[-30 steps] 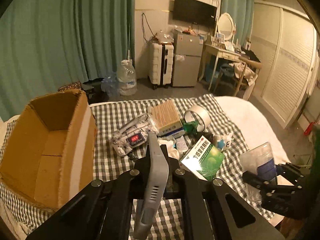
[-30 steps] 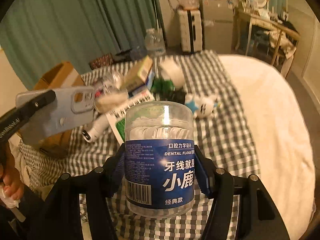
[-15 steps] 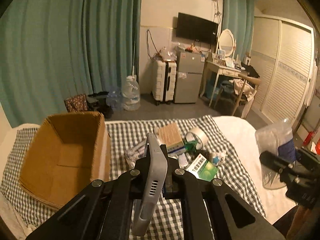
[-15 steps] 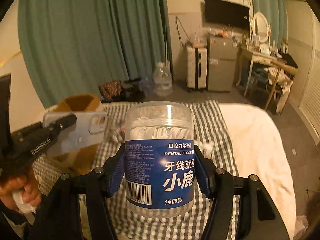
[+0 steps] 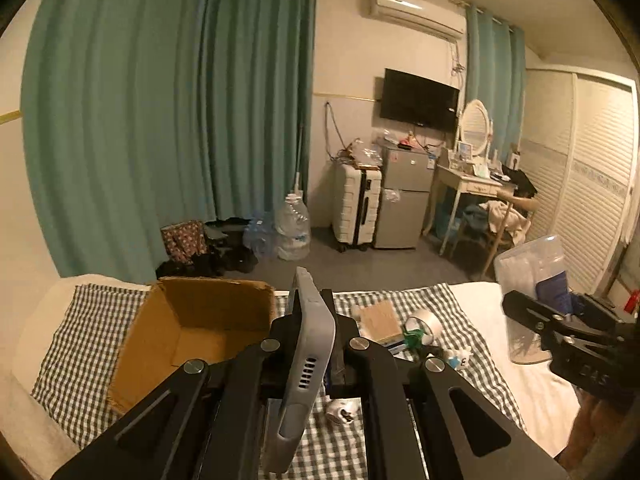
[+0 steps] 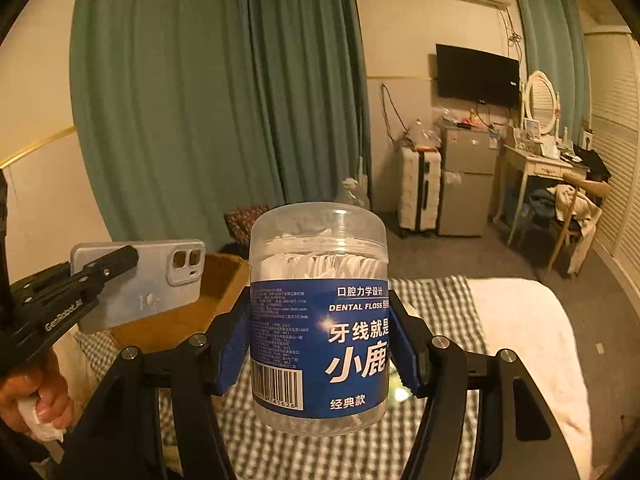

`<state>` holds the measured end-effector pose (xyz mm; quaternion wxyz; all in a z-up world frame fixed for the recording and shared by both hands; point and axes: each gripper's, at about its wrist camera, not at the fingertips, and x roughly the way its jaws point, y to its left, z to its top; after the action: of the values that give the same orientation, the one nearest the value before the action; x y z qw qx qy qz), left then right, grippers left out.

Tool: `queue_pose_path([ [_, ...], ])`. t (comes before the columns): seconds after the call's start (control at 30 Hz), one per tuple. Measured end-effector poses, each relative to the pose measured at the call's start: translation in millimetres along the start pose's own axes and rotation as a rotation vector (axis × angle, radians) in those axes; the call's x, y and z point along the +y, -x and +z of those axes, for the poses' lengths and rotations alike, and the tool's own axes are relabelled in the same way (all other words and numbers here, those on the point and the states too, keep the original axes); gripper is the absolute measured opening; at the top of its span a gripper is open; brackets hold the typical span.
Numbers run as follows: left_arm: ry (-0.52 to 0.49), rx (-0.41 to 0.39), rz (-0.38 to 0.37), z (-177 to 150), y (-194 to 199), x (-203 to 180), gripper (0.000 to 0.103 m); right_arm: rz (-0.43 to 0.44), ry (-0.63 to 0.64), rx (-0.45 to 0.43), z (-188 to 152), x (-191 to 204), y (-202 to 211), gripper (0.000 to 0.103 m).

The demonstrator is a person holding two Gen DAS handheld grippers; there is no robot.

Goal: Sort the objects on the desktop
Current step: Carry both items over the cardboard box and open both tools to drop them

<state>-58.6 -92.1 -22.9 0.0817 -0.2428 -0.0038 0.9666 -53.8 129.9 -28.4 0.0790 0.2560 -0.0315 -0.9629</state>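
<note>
My left gripper point(image 5: 310, 336) is shut on a grey phone point(image 5: 308, 364), held edge-on and upright above the checked cloth; the same phone point(image 6: 144, 284) shows flat in the right wrist view, clamped by the left gripper point(image 6: 116, 264). My right gripper point(image 6: 320, 344) is shut on a clear jar of dental floss point(image 6: 320, 320) with a blue label, held upright in the air. That jar point(image 5: 536, 280) appears at the right of the left wrist view. An open cardboard box point(image 5: 192, 332) lies on the cloth to the left, below the phone.
On the checked cloth point(image 5: 80, 340) lie a wooden-topped box point(image 5: 380, 322), a roll of tape point(image 5: 426, 320), a small white figure point(image 5: 456, 358) and another small white item point(image 5: 342, 412). A white bed surface point(image 6: 520, 340) extends right. A person's hand point(image 6: 36, 400) grips the left handle.
Both grippers have risen with their loads, and the views have tilted up, showing more of the room and less of the cloth. The box and clutter now sit lower and smaller.
</note>
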Motion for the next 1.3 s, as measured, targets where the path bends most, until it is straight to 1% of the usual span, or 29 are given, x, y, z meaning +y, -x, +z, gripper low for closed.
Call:
queue_pose_path([
  [0.1,0.006,-0.001,0.024,-2.9,1.1,17.4,0.006,0.033,-0.012,0.014,2.0,12.8,-14.4,0.061],
  [0.27,0.023,0.01,0.072,-4.4,-5.4,51.0,0.006,0.098,0.031,0.032,7.1,48.3,-39.0,0.061],
  [0.53,0.05,0.043,0.132,-12.5,-24.7,95.4,0.006,0.204,0.062,0.068,14.2,95.6,-85.9,0.061],
  [0.73,0.085,0.108,0.169,-32.8,-51.7,130.5,0.006,0.265,0.093,0.116,4.9,132.6,-122.0,0.061],
  [0.93,0.101,0.191,0.187,-59.4,-84.3,157.2,0.006,0.306,0.13,0.188,-6.6,163.0,-172.6,0.061],
  [1.13,0.108,0.27,0.19,-81.5,-112.3,170.4,0.006,0.334,0.155,0.277,-23.6,178.0,-224.3,0.061],
  [1.23,0.111,0.306,0.192,-87.1,-124.7,173.0,0.006,0.338,0.169,0.318,-35.2,183.3,-244.9,0.061],
  [1.3,0.107,0.326,0.199,-92.3,-130.1,172.7,0.006,0.317,0.185,0.331,-40.3,187.0,-251.6,0.061],
])
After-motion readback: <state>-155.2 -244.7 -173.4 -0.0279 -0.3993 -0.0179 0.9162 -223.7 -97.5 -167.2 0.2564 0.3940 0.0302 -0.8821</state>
